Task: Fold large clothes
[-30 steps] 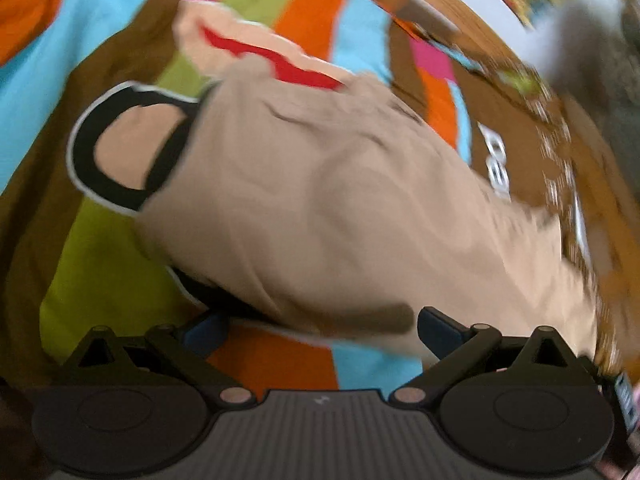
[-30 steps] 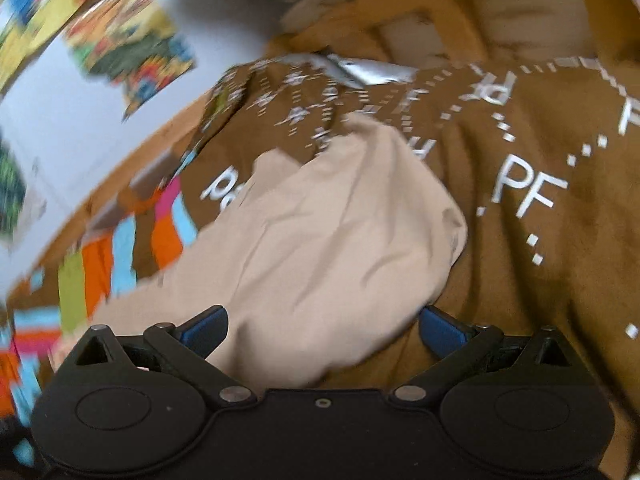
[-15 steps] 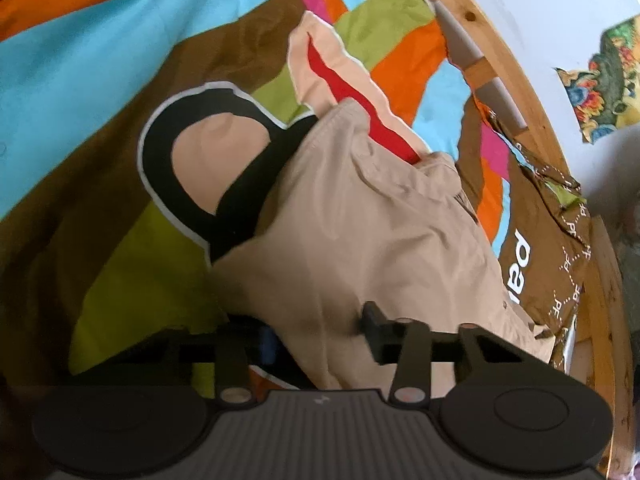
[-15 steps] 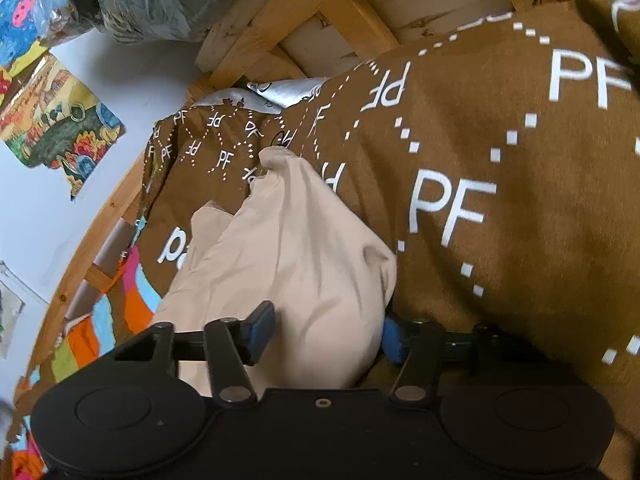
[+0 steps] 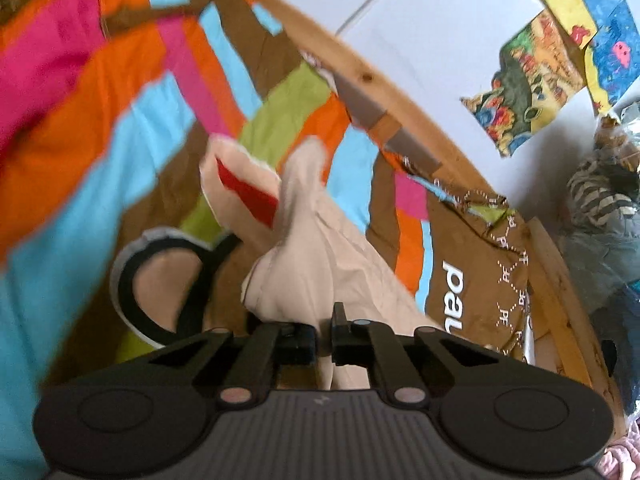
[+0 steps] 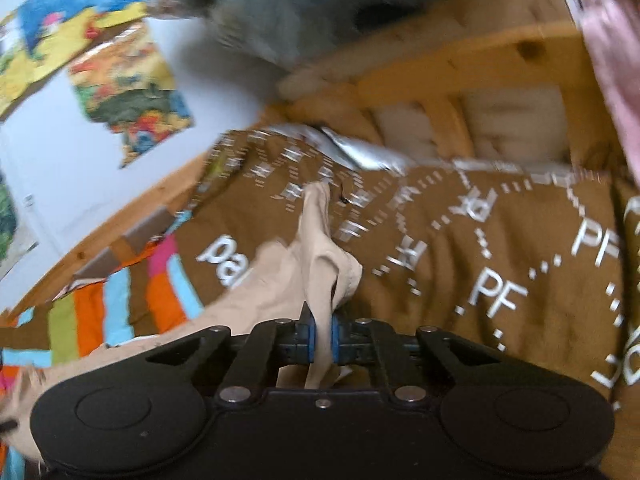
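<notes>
A beige garment (image 5: 320, 256) lies bunched on a bed, over a striped, many-coloured blanket (image 5: 120, 120). My left gripper (image 5: 325, 342) is shut on one edge of it, and a pinched fold stands up between the fingers. In the right wrist view the same beige garment (image 6: 296, 276) stretches from the left side to my right gripper (image 6: 323, 340), which is shut on another fold, blue pads pressed against the cloth. Under that end lies a brown cover with white "PF" letters (image 6: 500, 264). Both frames are blurred by motion.
A wooden bed rail (image 5: 400, 92) runs along the far side, with a white wall and colourful posters (image 5: 532, 96) behind it. Bundled grey and striped things (image 5: 604, 216) sit at the right. Pink fabric (image 6: 612, 52) hangs at the upper right of the right wrist view.
Both grippers went from open around the garment to shut on it. Both now hold pinched folds and have lifted, and the views have tilted up toward the wall.
</notes>
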Motion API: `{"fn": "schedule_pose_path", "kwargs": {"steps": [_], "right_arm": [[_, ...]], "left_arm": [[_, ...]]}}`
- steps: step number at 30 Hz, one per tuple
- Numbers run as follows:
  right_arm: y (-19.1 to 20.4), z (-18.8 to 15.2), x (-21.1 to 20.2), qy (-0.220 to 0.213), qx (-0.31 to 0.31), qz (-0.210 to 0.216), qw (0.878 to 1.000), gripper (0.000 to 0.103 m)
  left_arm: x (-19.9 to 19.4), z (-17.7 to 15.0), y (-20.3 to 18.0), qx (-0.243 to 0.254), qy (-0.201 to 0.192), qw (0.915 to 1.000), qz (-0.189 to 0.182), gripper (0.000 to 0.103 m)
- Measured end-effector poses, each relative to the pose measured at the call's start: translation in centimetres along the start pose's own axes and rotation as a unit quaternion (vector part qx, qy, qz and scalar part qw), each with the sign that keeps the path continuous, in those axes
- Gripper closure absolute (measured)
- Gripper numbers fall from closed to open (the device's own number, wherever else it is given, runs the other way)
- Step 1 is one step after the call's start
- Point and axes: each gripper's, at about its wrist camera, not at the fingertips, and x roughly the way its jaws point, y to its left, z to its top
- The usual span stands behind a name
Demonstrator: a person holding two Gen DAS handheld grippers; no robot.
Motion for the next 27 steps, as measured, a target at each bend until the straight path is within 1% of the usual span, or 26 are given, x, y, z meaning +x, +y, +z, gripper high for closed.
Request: {"fn": "schedule_pose_path", "kwargs": {"steps": [1, 3, 5, 6, 7, 9, 11, 12, 14, 16, 17, 18, 19, 20, 21, 22, 24, 26, 27], "right_arm": [[0.4, 0.0, -0.8, -0.003, -0.011, 0.008, 1.000, 0.096], [1.0, -0.3, -1.9, -0.001, -0.038, 0.016, 0.999, 0.096], [1.1, -1.3, -2.2, 0.017, -0.051, 0.011, 0.998, 0.096], [0.9, -2.0, -2.0, 0.028, -0.050, 0.004, 0.998, 0.096], [0.3, -2.7, -1.7, 0.045, -0.041, -0.008, 0.998, 0.096], [-0.9, -3.6, -1.0, 0.072, -0.011, -0.024, 0.997, 0.094], [-1.8, -4.0, -0.7, 0.084, 0.017, -0.032, 0.996, 0.087], [-1.8, -4.1, -0.7, 0.082, 0.018, -0.033, 0.996, 0.085], [-1.6, -4.0, -0.7, 0.075, 0.002, -0.042, 0.996, 0.075], [-1.4, -4.1, -0.8, 0.070, -0.014, -0.049, 0.996, 0.071], [-1.3, -4.1, -0.8, 0.068, -0.020, -0.052, 0.996, 0.067], [-1.3, -4.2, -0.8, 0.065, -0.027, -0.059, 0.996, 0.064], [-1.4, -4.4, -0.6, 0.062, -0.034, -0.065, 0.995, 0.058], [-1.4, -4.5, -0.6, 0.059, -0.041, -0.071, 0.995, 0.051], [-1.5, -4.6, -0.6, 0.058, -0.046, -0.077, 0.994, 0.048], [-1.7, -4.6, -0.6, 0.055, -0.050, -0.083, 0.994, 0.043], [-1.8, -4.6, -0.8, 0.049, -0.053, -0.090, 0.993, 0.041], [-1.7, -4.4, -1.0, 0.035, -0.065, -0.101, 0.992, 0.035], [-1.5, -4.4, -1.2, 0.026, -0.073, -0.107, 0.991, 0.033]], "left_arm": [[-0.7, 0.4, 0.3, 0.003, 0.002, 1.0000, 0.004, 0.097], [-1.3, 0.9, 1.4, 0.006, 0.022, 0.9997, 0.012, 0.097], [-0.9, 0.5, 3.1, -0.025, 0.047, 0.9984, 0.018, 0.097], [-0.3, 0.0, 4.0, -0.040, 0.063, 0.9969, 0.024, 0.097], [0.2, -0.5, 4.3, -0.045, 0.076, 0.9955, 0.036, 0.096], [1.2, -1.0, 4.4, -0.036, 0.091, 0.9930, 0.067, 0.095], [1.6, -1.0, 4.3, -0.029, 0.091, 0.9928, 0.073, 0.094], [1.7, -0.9, 4.4, -0.033, 0.090, 0.9929, 0.071, 0.093], [1.9, -0.8, 4.6, -0.041, 0.093, 0.9923, 0.071, 0.091], [2.0, -0.8, 5.0, -0.046, 0.097, 0.9912, 0.077, 0.084], [2.2, -0.8, 5.0, -0.048, 0.099, 0.9905, 0.082, 0.081], [2.6, -1.0, 5.0, -0.048, 0.102, 0.9901, 0.084, 0.075], [2.6, -1.1, 5.1, -0.047, 0.104, 0.9898, 0.084, 0.067], [2.8, -1.2, 5.1, -0.048, 0.106, 0.9897, 0.083, 0.062], [3.0, -1.3, 5.2, -0.051, 0.108, 0.9896, 0.079, 0.054], [3.2, -1.4, 5.4, -0.053, 0.110, 0.9894, 0.077, 0.052], [3.6, -1.6, 5.6, -0.058, 0.116, 0.9885, 0.078, 0.052], [3.8, -1.8, 5.9, -0.064, 0.120, 0.9877, 0.077, 0.052], [3.9, -1.9, 5.9, -0.067, 0.121, 0.9875, 0.077, 0.050]]}}
